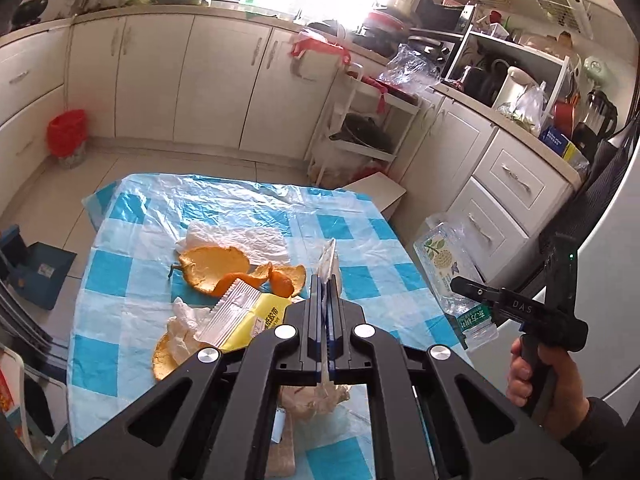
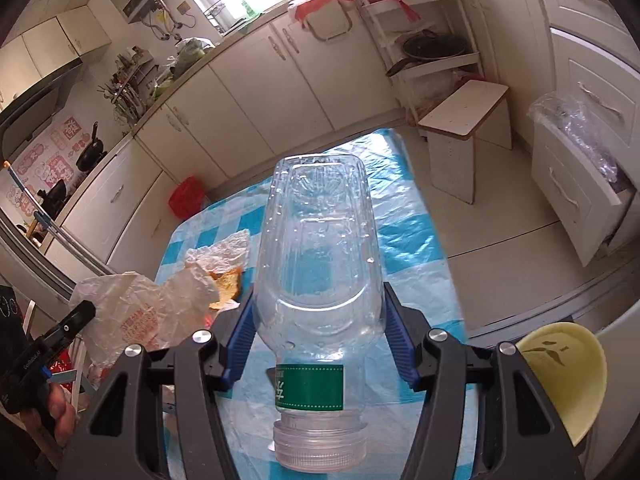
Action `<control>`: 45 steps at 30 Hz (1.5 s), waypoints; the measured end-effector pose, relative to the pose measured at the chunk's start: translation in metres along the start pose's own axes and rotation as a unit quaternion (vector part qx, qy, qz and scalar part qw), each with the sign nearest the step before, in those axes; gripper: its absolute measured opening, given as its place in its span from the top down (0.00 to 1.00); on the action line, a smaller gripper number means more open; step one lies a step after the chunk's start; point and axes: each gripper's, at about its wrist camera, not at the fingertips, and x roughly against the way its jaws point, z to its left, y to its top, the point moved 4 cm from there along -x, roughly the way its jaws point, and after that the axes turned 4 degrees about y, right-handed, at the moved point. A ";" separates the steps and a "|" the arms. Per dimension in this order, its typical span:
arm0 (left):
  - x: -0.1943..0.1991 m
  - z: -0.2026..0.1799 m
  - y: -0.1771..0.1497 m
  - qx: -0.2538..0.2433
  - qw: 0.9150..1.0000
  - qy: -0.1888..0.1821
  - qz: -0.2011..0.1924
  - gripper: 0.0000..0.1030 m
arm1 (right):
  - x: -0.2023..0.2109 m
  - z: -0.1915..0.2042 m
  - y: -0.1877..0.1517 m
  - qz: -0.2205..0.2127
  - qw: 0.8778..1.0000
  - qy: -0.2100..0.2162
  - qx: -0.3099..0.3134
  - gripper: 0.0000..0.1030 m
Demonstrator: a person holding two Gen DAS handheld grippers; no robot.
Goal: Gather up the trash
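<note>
Left tool [image 1: 326, 280]: we see its two fingers pressed almost together, pinching a thin edge of the crumpled plastic bag [image 2: 132, 312]; in the right wrist view the bag hangs bunched off this tool's tip.
Left hand [image 2: 60, 408]: we see it wrapped around the tool's handle, low at the left of the right wrist view, with the tool pointing up and forward.
Right tool [image 2: 320, 320]: we see its blue-padded fingers spread wide and closed on both sides of a clear plastic bottle [image 2: 320, 264], holding it.
Bottle: it lies along the tool's fingers, cap end back toward the tool body, base pointing forward; a green label band sits near the neck. In the left wrist view it is out to the right of the left tool, held over the counter's right edge.
Right hand [image 1: 540, 380]: we see it gripping the handle from below, with the tool aimed left and slightly up.
Counter [image 1: 360, 236]: covered in a blue-and-white checked plastic sheet, below and ahead of both tools.
Orange peel [image 1: 224, 268]: lying just ahead and left of the left tool, touching a yellow packet [image 1: 260, 316] and white tissue [image 1: 188, 320].
Red bin [image 1: 67, 136]: on the floor, far ahead and left of the left tool.
Yellow bowl [image 2: 560, 376]: close beside the right tool, to its right.
</note>
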 end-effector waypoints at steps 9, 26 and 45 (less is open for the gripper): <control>0.011 -0.015 -0.010 0.009 0.999 -0.036 -0.008 0.98 | 0.041 -0.091 -0.027 -0.006 0.993 -0.092 -0.080 0.44; 0.040 -0.144 -0.003 -0.036 0.992 -0.116 -0.031 0.98 | 0.052 -0.205 -0.081 0.048 0.966 -0.148 -0.207 0.29; -0.139 -0.344 -0.132 -0.109 0.977 -0.117 0.142 0.91 | 0.220 -0.166 -0.006 -0.251 0.947 -0.123 -0.158 0.12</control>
